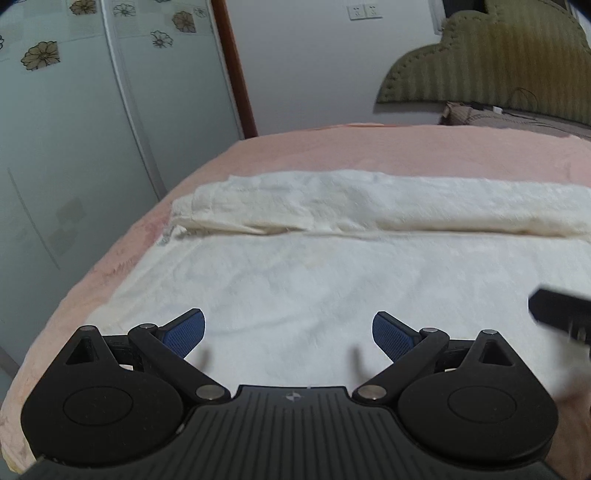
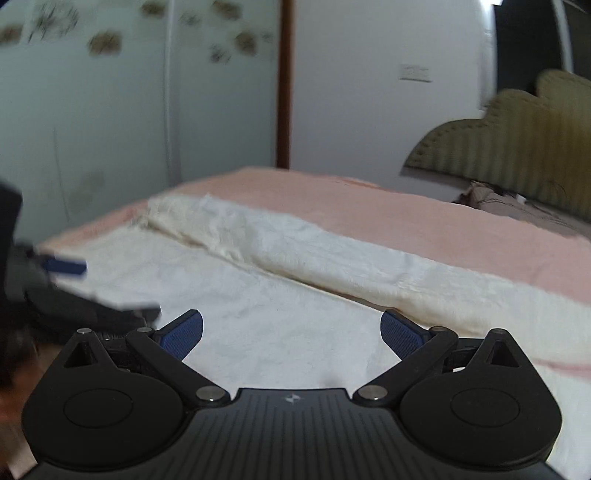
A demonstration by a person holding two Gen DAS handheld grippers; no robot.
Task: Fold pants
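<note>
We have the left gripper (image 1: 288, 332) spread wide, nothing between its blue pads (image 1: 184, 334), hovering low over the near cream-white layer of the pants (image 1: 332, 280). The right gripper (image 2: 291, 332) is the same: jaws wide, empty, over the same fabric, likely so each can take a near edge or corner for the next fold. Each gripper shows at the edge of the other's view, so we sit side by side along the near side. The pants lie flat on the pink bed cover (image 1: 369, 151), with the far part already doubled into a long ridge running across, so we judge the fold is partly done. Beyond: frosted wardrobe doors with flower decals (image 1: 40, 55), an olive padded headboard (image 1: 498, 62), a wall socket (image 1: 364, 12). Writing: none readable; only a small emblem on each gripper body.
</note>
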